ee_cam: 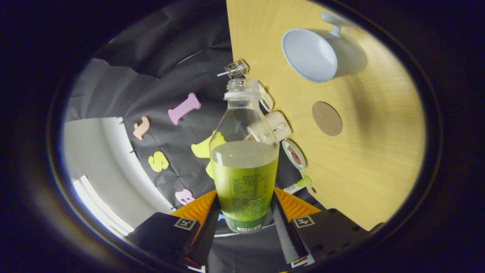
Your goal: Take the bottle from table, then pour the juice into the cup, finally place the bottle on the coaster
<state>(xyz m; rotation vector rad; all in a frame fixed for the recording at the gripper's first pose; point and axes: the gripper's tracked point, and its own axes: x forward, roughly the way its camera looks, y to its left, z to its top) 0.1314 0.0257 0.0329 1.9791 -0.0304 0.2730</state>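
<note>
Green juice fills the lower half of the bottle [244, 159], clear plastic above, cap off, neck open. Bottle sits betw. the two fingers of the gripper [244, 223]; both fingers press its lower sides, i.e. tongs clamped on the bottle, which is lifted clear of the table [371, 163]. Juice surface lies about level across the view while the table appears tipped nearly on edge, beside and beyond the bottle.

Label on bottle: a printed panel w/ fine text and a barcode strip near the base; characters too small to make out. Square coded markers show on each finger mount.

Cup [322, 53]: pale, w/ handle, stands on the table well beyond the fingertips, mouth facing the camera; inside looks empty. Coaster [327, 118]: round, brown, flat on the wood betw. cup and bottle, apart from both.

Partly hidden behind the bottle, along the table edge: a pale rounded item [278, 125], a small round lidded item [294, 154] and a small green-and-white packet [299, 185]; identity of each unclear, print unreadable. A small wire-cage object [235, 69] shows just above the bottle mouth; what it is cannot be told.
</note>
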